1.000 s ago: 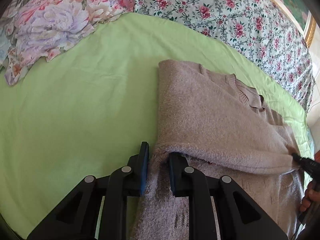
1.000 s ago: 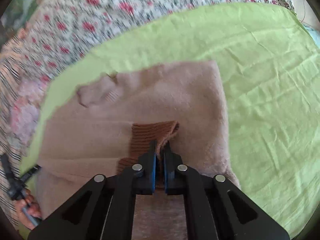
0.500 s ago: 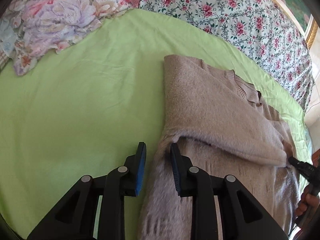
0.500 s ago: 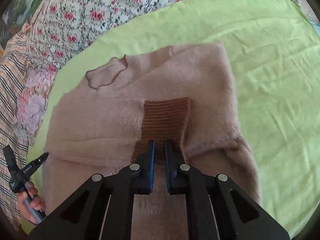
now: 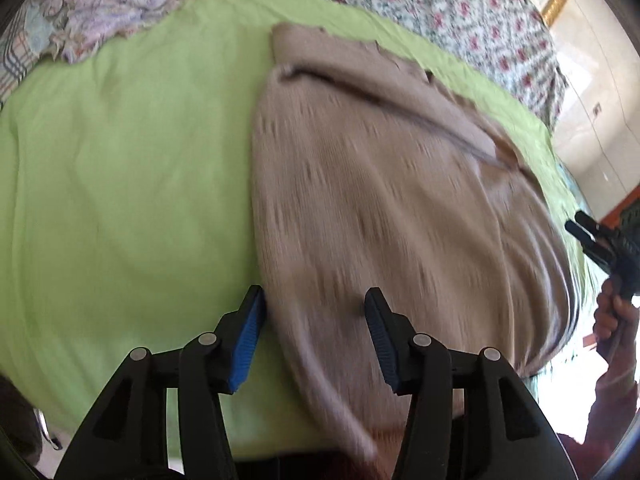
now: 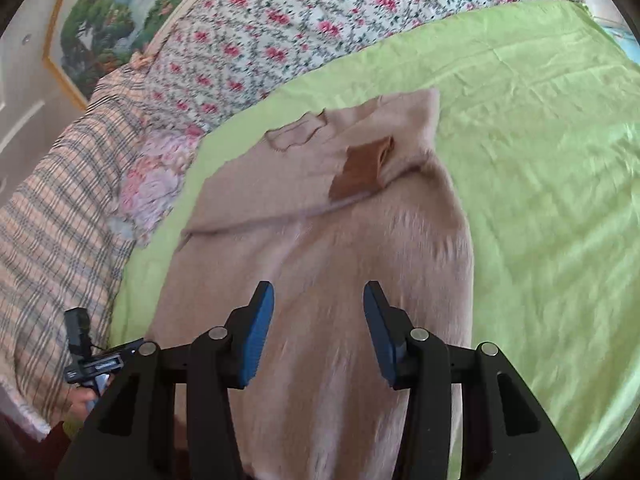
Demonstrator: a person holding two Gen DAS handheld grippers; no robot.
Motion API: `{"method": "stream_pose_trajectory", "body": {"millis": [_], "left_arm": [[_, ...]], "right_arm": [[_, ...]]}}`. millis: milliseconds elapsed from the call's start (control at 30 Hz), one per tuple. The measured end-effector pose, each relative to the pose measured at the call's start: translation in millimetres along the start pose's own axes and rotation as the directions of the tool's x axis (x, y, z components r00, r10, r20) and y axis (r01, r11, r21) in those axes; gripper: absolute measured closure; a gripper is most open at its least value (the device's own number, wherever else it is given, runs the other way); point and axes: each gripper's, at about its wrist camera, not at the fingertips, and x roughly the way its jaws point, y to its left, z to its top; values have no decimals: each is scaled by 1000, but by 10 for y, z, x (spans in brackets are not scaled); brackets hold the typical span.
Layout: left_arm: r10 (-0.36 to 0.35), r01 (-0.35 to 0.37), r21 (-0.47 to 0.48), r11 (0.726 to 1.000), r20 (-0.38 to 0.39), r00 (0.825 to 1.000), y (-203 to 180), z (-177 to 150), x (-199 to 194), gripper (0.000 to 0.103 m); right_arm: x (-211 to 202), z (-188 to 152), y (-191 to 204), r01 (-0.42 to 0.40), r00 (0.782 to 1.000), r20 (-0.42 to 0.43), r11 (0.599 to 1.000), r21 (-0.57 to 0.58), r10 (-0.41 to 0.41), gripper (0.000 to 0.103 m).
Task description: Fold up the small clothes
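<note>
A beige knitted sweater [image 5: 380,184] lies flat on the green bedsheet [image 5: 128,184], its sleeves folded across the chest. A brown ribbed cuff [image 6: 362,168] rests on top near the neckline [image 6: 298,132]. My left gripper [image 5: 314,312] hovers over the sweater's lower left edge; its jaws are opening and nothing is pinched between them. My right gripper [image 6: 318,300] hangs above the sweater's [image 6: 320,260] lower body, jaws also opening, nothing held. The right gripper's tip [image 5: 592,240] and the hand holding it show at the right edge of the left wrist view.
Floral bedding [image 6: 300,28] and a plaid blanket [image 6: 52,208] lie beyond and left of the green sheet [image 6: 540,184]. A flowered pillow [image 5: 120,4] sits at the far left. A framed painting [image 6: 108,12] hangs on the wall.
Both grippers let go of the sweater's sleeves, opened, and pulled back toward the hem. The folded sleeves and brown cuff now lie farther away, on the chest.
</note>
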Motion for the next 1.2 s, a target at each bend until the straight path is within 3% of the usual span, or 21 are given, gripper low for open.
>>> {"method": "stream_pose_trajectory", "body": {"millis": [167,267,467,600,633,667,767,800,967,1067,1133,1200], "left_arm": [[-66,68,63,996,-34,997,-130,-518,-103,51],[-86,91,104,990,-56,995,-157,-693,-97,53],[-139,148,124,981,-75,987,-159,-759,-89,54],[-134,147,160,976,-90,987,-208,-671,-22,62],[-130,144,169,975,-91,987,-201,-655,-21,68],[-127,142,176,974,-93,987,-193,-647,-21,75],[-126,140,192,971,-83,989,-141,-636,-58,94],[-126,139,199,970,-74,989,-127,-643,-88,96],[-176,178,192,965,-29,984,-71,-681,-233,96],[-195,207,172,963,-85,977,-55,-679,-116,87],[-207,228,171,959,-131,970,-81,-696,-23,87],[-186,209,217,953,-122,975,-165,-741,15,88]], "right_arm": [[-321,-407,21,-15,997,-71,999,-46,12,54],[-525,-650,6,-1,994,-105,998,-59,-5,47],[-593,-1146,-126,17,966,-254,996,-89,-40,43],[-341,-1257,-158,-11,966,-260,998,-64,-5,43],[-254,-1259,-165,-28,966,-257,998,-50,14,43],[-200,-1280,-159,-39,967,-255,998,-42,27,44],[-118,-1313,-57,-93,964,-256,994,-59,75,82],[-146,-1356,-13,-101,963,-257,992,-70,80,90],[-402,-1353,73,-184,957,-244,978,-94,157,93],[-431,-1295,67,-222,955,-217,972,-70,203,93],[-400,-1280,105,-240,952,-210,969,-64,222,93],[-386,-1290,154,-257,949,-203,965,-58,241,93]]}}
